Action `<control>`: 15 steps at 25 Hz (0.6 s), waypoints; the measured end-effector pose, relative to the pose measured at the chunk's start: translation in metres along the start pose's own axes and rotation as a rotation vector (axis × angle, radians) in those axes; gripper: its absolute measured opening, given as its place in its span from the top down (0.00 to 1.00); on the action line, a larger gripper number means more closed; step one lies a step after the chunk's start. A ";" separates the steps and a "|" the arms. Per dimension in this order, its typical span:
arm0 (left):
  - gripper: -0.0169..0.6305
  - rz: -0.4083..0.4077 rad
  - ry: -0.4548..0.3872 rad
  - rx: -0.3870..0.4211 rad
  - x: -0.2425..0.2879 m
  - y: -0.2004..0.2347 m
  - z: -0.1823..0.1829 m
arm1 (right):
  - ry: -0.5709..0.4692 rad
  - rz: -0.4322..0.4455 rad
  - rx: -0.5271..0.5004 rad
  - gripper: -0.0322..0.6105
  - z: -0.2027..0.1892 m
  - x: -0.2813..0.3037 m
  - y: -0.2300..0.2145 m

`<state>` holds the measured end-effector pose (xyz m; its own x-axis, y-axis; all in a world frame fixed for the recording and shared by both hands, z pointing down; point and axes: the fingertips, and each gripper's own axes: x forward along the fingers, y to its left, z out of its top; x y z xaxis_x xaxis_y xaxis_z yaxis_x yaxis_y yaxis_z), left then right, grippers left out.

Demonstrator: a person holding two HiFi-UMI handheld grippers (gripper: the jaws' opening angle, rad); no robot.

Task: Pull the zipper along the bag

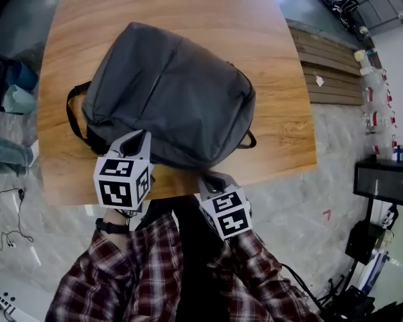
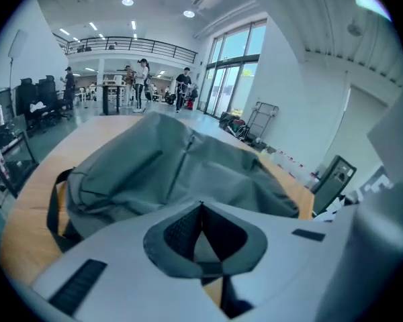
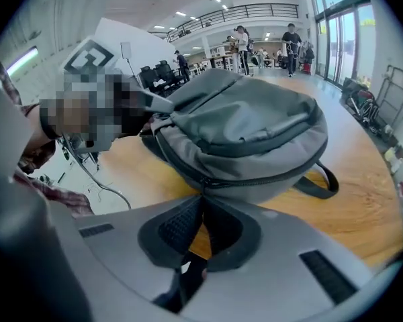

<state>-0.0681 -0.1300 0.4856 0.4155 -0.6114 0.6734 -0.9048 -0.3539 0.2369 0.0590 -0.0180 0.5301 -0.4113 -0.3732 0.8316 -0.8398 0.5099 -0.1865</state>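
**Two claws closed at backpack's near edge, zipper run ahead**

Below plaid sleeves [image 1: 148, 274], the right claw [image 3: 201, 198] was pinched shut with its tips at the zipper pull [image 3: 200, 180] and appeared to hold it, though the tab itself was barely visible between the pads. The left claw [image 2: 201, 205] was likewise closed to its tips and seemed to nip the fabric of the grey backpack [image 1: 174, 92], which lay flat on the wooden tabletop [image 1: 282, 113], its near side at the front edge. The zipper [image 3: 275, 173] curved away round the bag's side toward a strap loop [image 3: 319, 180]. Beyond, people stood in a bright hall.

The likeliest trouble was a lost grip. The small tab sat only at the tips of the right claw, and a pull angled off the track could have slid it free. If the left claw's thin pinch of cloth let go, the whole bag could have dragged along the tabletop or tipped over its near edge instead of unzipping. Slack fabric at the curve might also have bunched and jammed the slider.
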 end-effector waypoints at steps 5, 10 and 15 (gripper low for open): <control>0.95 -0.143 0.027 0.097 0.020 -0.063 -0.016 | -0.009 0.057 -0.003 0.93 0.013 0.010 0.035; 0.95 -0.126 -0.006 0.268 0.034 -0.069 -0.045 | -0.002 0.052 -0.041 0.93 0.008 0.011 0.036; 0.95 -0.175 0.009 0.264 0.036 -0.069 -0.047 | 0.020 0.020 -0.130 0.93 0.006 0.010 0.024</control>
<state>0.0046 -0.0947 0.5265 0.5611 -0.5192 0.6446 -0.7633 -0.6258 0.1604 0.0329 -0.0146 0.5310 -0.4190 -0.3470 0.8391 -0.7778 0.6139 -0.1345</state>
